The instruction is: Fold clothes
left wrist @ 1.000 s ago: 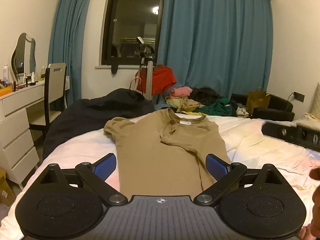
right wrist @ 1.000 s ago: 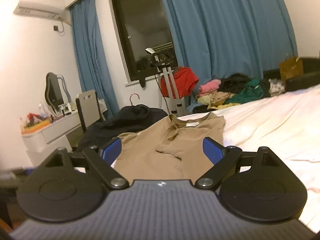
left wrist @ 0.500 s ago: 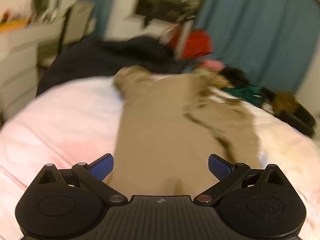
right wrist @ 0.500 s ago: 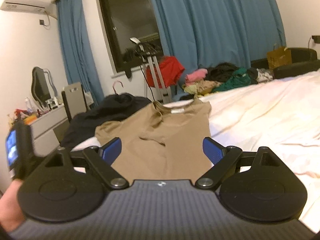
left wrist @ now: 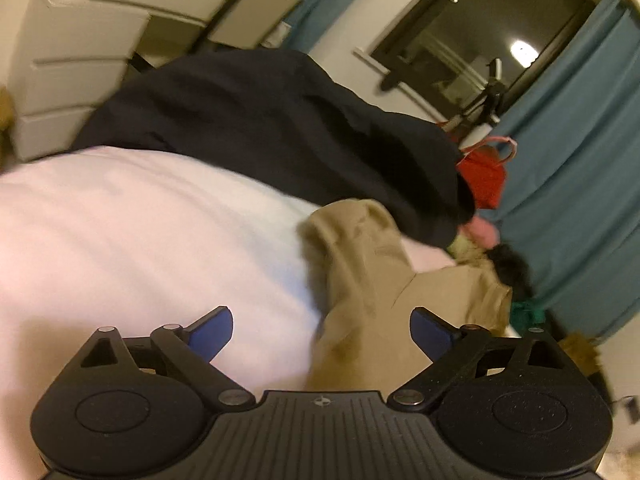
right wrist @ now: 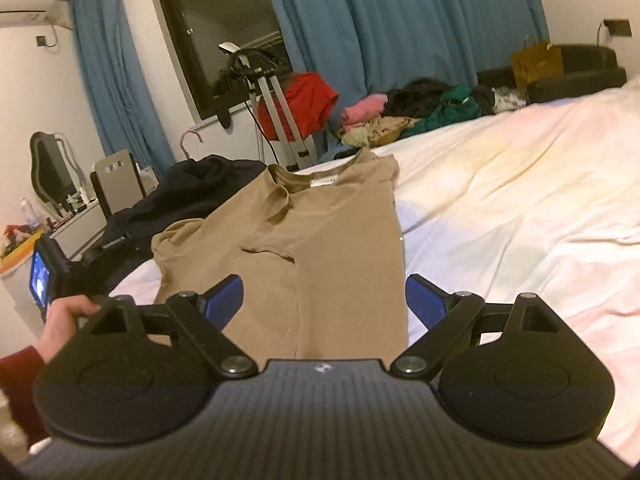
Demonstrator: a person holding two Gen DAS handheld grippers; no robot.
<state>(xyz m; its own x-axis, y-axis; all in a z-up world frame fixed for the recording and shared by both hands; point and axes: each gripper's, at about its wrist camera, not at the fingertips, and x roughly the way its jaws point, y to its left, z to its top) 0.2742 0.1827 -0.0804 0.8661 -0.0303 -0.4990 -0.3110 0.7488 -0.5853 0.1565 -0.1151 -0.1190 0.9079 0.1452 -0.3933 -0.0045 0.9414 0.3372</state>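
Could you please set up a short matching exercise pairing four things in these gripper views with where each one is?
Things:
1. tan T-shirt
2. black garment
3. red garment
4. brown paper bag

Places:
A. draped on the metal stand by the window
B. on the dark sofa at the far right
C. spread flat on the white bed
D. heaped at the bed's left edge, beside the shirt's sleeve

Pairs: 1-C, 2-D, 3-A, 4-B
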